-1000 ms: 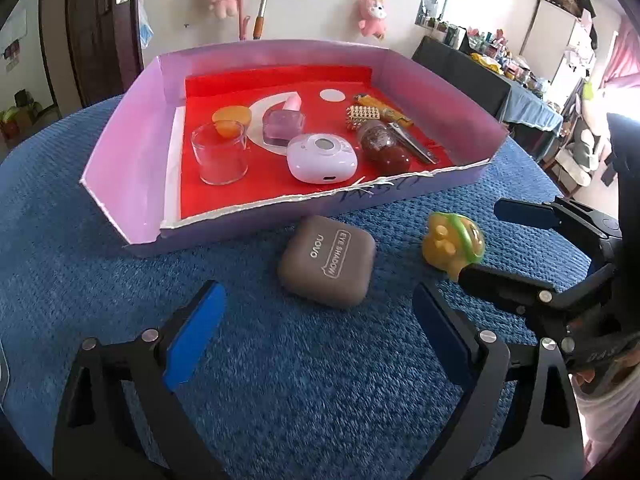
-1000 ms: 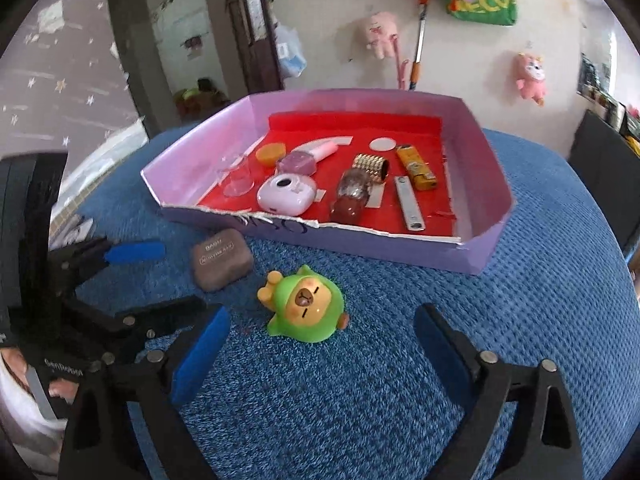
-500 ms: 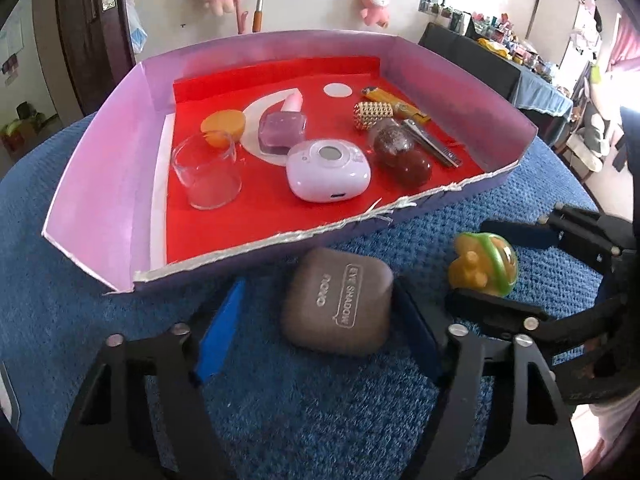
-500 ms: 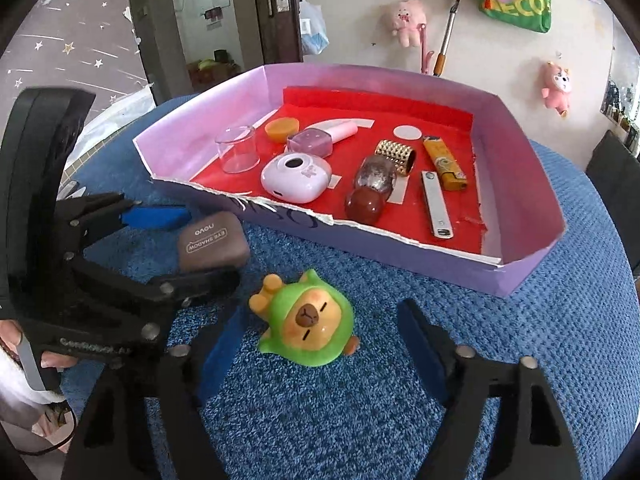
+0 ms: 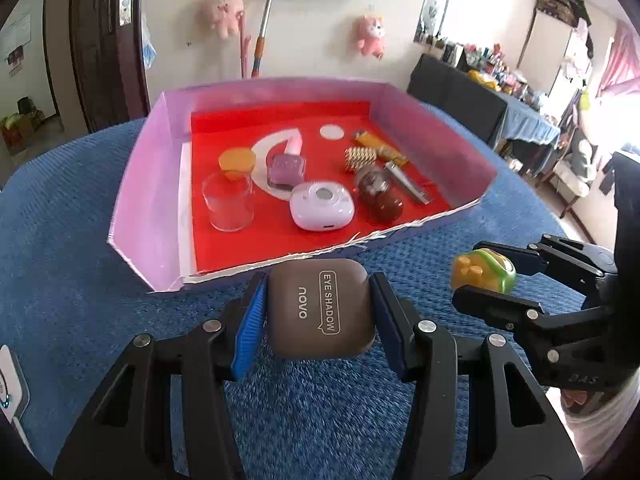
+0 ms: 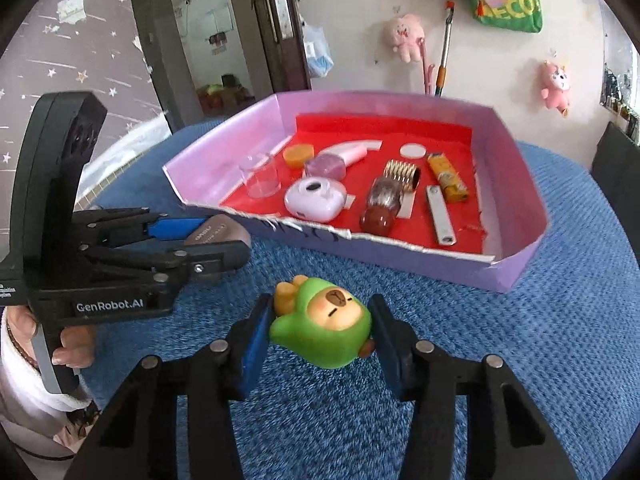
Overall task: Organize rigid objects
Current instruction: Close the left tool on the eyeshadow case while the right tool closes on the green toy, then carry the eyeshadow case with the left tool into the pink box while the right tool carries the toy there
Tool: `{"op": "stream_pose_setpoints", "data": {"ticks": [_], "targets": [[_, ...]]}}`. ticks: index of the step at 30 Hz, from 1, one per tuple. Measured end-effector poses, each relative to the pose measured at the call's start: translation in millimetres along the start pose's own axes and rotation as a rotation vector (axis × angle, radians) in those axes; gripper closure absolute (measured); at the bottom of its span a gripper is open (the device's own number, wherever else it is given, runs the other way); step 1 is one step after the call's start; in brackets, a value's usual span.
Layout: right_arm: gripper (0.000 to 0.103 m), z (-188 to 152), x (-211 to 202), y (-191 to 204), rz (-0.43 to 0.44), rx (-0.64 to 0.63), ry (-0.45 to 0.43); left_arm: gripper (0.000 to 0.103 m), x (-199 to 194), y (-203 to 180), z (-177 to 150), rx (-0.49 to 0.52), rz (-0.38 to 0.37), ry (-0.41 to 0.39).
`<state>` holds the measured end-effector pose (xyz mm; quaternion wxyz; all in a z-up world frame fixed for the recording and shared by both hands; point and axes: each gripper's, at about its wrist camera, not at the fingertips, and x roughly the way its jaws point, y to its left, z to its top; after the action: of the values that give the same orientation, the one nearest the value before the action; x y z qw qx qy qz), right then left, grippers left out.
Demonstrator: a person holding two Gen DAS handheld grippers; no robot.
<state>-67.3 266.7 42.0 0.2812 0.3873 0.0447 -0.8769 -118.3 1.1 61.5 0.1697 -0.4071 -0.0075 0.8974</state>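
Note:
My left gripper (image 5: 318, 312) is shut on a brown eye shadow case (image 5: 320, 308) and holds it just in front of the near wall of a pink box with a red floor (image 5: 148, 184). My right gripper (image 6: 320, 326) is shut on a green bear toy (image 6: 322, 326) over the blue cloth. The toy also shows in the left wrist view (image 5: 482, 270), and the case in the right wrist view (image 6: 218, 232). The box (image 6: 516, 184) holds a clear cup (image 5: 229, 202), a white round device (image 5: 322, 206), a brown bottle (image 5: 380, 192) and several small items.
A blue textured cloth (image 5: 60, 240) covers the round table. A white device (image 5: 12, 384) lies at the left edge. Plush toys and a brush hang on the wall behind. A dark table with clutter (image 5: 480, 100) stands at the back right.
Both grippers moved forward and closed: the left on the eye shadow case, the right on the green bear toy. Both were open and apart from them a second ago.

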Motion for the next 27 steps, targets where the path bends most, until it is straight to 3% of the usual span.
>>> {"op": "stream_pose_setpoints", "data": {"ticks": [7, 18, 27], "targets": [[0.052, 0, -25, 6, -0.018, 0.002, -0.047, 0.054, -15, -3, -5, 0.006, 0.003, -0.021], [0.052, -5, -26, 10, -0.016, 0.003, -0.049, 0.054, -27, -5, -3, -0.002, -0.030, -0.038], [0.052, 37, -36, -3, 0.006, 0.017, -0.095, 0.054, -26, 3, 64, 0.011, -0.067, -0.051]]}}
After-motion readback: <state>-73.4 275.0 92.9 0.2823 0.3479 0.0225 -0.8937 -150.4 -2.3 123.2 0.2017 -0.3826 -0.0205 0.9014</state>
